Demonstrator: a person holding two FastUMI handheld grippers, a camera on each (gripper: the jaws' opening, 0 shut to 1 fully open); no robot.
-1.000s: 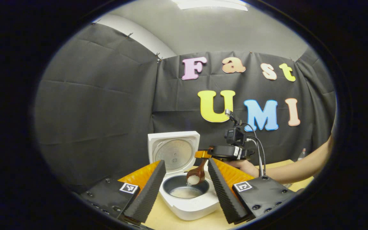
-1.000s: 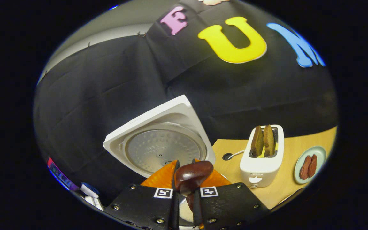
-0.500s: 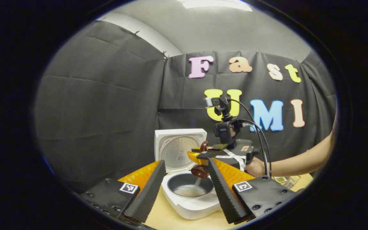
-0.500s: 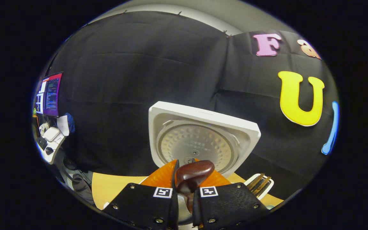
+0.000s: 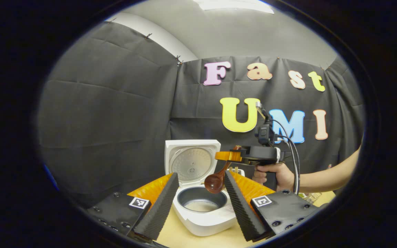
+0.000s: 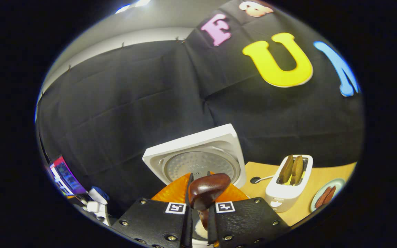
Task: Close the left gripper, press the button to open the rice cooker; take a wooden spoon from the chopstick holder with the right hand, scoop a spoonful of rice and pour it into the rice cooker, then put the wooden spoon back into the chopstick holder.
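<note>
The white rice cooker [image 5: 203, 220] stands with its lid [image 5: 191, 160] up, and rice lies in the dark pot [image 5: 201, 203]. My left gripper [image 5: 200, 174] is open, its fingers framing the cooker from the near side with nothing between them. My right gripper [image 5: 226, 156], held in a person's hand [image 5: 274, 175], hovers above the pot's right rim, shut on the handle of the wooden spoon [image 5: 215, 182]. The spoon's bowl hangs down over the pot. In the right gripper view the spoon [image 6: 207, 187] sticks out between that gripper's [image 6: 199, 176] pressed fingers, before the raised lid [image 6: 198, 160].
A white toaster [image 6: 289, 184] holding two slices stands right of the cooker on the wooden table [image 6: 257, 175]. A pale plate [image 6: 326, 196] with brownish pieces lies further right. A lit screen [image 6: 65, 175] sits off the table's left side. The holder's forearm [image 5: 326, 175] reaches in from the right.
The spoon tipped and poured its rice into the pot. It has since swung back, bowl hanging down, while the right gripper rose and drew right. My left gripper stayed open.
</note>
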